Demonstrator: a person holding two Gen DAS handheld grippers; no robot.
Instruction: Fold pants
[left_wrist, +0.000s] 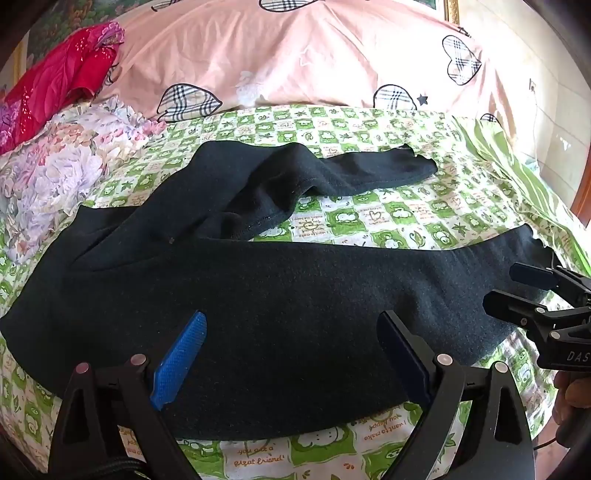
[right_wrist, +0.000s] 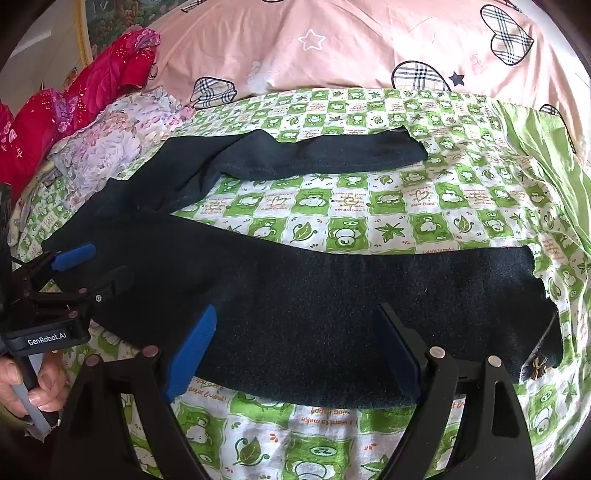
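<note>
Black pants (left_wrist: 280, 295) lie spread on the green checked bed sheet (left_wrist: 388, 218), waist at the left, two legs running right. The near leg (right_wrist: 369, 295) lies flat across the front; the far leg (right_wrist: 332, 155) angles away, with a bare wedge of sheet between them. My left gripper (left_wrist: 291, 354) is open, hovering over the near leg close to the waist; it also shows in the right wrist view (right_wrist: 92, 266). My right gripper (right_wrist: 295, 350) is open over the near leg towards its cuff; it also shows in the left wrist view (left_wrist: 517, 291). Neither holds cloth.
A pink quilt with plaid hearts (left_wrist: 295, 55) lies along the back. A floral pillow (left_wrist: 62, 173) and red cloth (left_wrist: 59, 81) sit at the left. A small brown ornament (right_wrist: 537, 367) lies by the near cuff. The sheet's right edge (right_wrist: 546, 155) is rumpled.
</note>
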